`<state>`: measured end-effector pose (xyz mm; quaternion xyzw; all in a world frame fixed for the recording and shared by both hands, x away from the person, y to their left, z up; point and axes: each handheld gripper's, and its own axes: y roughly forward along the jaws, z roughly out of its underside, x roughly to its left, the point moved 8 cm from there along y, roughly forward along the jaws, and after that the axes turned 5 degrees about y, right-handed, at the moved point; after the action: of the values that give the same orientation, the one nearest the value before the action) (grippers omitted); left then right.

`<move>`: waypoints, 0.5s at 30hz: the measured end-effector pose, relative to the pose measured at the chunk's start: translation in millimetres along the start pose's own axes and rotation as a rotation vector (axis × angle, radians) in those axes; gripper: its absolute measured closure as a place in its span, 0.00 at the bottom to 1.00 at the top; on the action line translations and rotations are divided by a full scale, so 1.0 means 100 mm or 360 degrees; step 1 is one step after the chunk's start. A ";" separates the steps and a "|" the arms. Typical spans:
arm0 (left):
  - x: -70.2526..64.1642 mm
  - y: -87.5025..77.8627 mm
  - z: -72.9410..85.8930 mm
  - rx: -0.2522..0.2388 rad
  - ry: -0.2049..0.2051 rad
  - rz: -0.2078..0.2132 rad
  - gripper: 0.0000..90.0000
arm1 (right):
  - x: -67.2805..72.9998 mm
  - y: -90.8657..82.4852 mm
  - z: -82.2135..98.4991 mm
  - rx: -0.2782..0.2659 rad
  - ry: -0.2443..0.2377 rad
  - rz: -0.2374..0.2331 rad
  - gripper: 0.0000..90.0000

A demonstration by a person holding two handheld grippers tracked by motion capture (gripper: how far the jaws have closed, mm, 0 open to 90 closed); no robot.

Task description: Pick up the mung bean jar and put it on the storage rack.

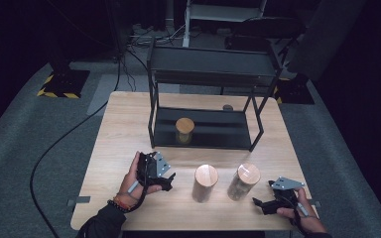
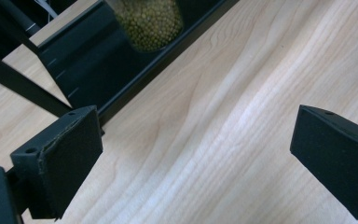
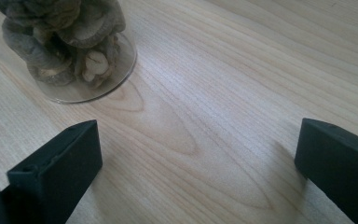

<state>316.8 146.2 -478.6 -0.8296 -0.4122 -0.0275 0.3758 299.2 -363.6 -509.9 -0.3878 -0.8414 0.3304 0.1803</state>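
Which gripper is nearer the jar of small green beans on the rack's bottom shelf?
Left. The left gripper is on the table just in front of the rack, below and left of the jar of green beans. The right gripper is near the table's front right edge, farther off.

The high view looks forward and down on the whole table (image 1: pixel 129 124) from the near side. The left gripper view sits close over the wood, facing the shelf (image 2: pixel 98 60) at eleven o'clock (its jar (image 2: pixel 150 23) also stands in the high view). The right gripper view, equally low, faces the mushroom jar (image 3: pixel 70 51) at ten o'clock.
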 end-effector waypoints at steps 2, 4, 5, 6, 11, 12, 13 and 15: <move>-0.01 -0.01 0.03 0.0015 -0.0005 0.0004 0.02 | 0.00 0.00 0.00 0.0000 0.0000 0.0000 0.00; -0.02 -0.02 0.07 0.0024 -0.0008 0.0009 0.02 | 0.00 0.00 0.00 0.0000 0.0000 0.0000 0.00; -0.03 -0.02 0.09 0.0026 -0.0012 0.0008 0.02 | 0.00 0.00 0.00 0.0000 0.0000 0.0000 0.00; -0.03 -0.02 0.10 0.0037 -0.0015 0.0011 0.02 | 0.00 0.00 0.00 0.0000 0.0000 0.0000 0.00; -0.03 -0.04 0.19 0.0070 -0.0027 -0.0003 0.02 | 0.00 0.00 0.00 0.0000 -0.0001 -0.0002 0.00; -0.02 -0.05 0.20 0.0077 -0.0031 -0.0006 0.02 | 0.00 0.00 0.00 0.0000 -0.0001 -0.0002 0.00; -0.02 -0.06 0.22 0.0075 -0.0043 -0.0004 0.02 | 0.00 0.00 0.00 0.0000 -0.0002 -0.0002 0.00; 0.00 -0.08 0.25 0.0091 -0.0049 0.0000 0.02 | 0.00 0.00 0.00 0.0000 -0.0002 -0.0003 0.00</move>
<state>304.3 165.1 -491.6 -0.8188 -0.4185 -0.0031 0.3929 298.9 -363.7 -509.9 -0.3869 -0.8418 0.3305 0.1801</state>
